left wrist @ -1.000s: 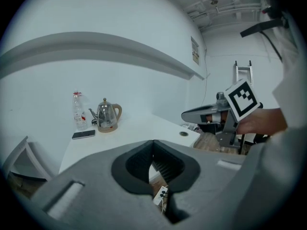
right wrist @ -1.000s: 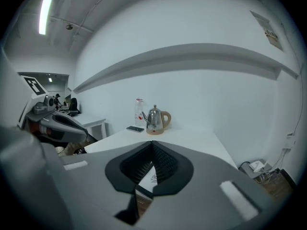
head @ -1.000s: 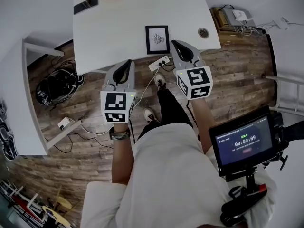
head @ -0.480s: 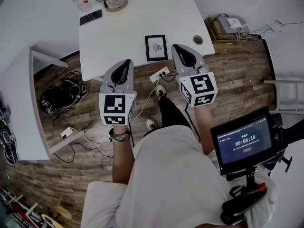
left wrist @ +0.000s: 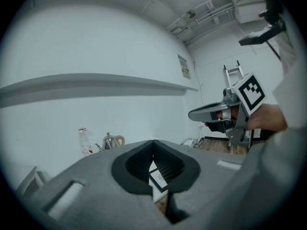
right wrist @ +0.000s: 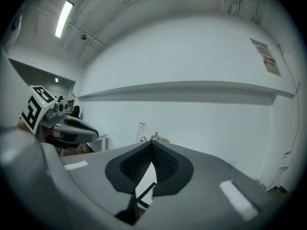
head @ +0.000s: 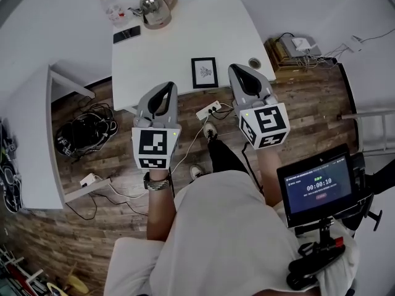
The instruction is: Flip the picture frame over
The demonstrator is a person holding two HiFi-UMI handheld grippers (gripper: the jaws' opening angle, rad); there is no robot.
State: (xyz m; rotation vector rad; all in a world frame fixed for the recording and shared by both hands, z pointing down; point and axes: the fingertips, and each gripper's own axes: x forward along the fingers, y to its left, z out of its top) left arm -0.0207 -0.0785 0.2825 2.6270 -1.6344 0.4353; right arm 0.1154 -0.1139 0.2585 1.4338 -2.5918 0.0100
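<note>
Closest in, a screen (head: 320, 187) glows at the person's right side. Ahead of it the left gripper (head: 165, 88) and the right gripper (head: 237, 69) are held up side by side and apart, both pointing toward the white worktop (head: 179, 48). Each has its fingers pressed together with nothing between them. A power strip (head: 208, 110) lies on the wooden floor (head: 308, 103) below. The picture frame (head: 204, 73) lies flat with its picture up, near the middle of the worktop's near edge, and neither gripper touches it. Toward the far left corner are a phone (head: 126, 34), a kettle (head: 151, 4) and a bottle (head: 110, 5).
</note>
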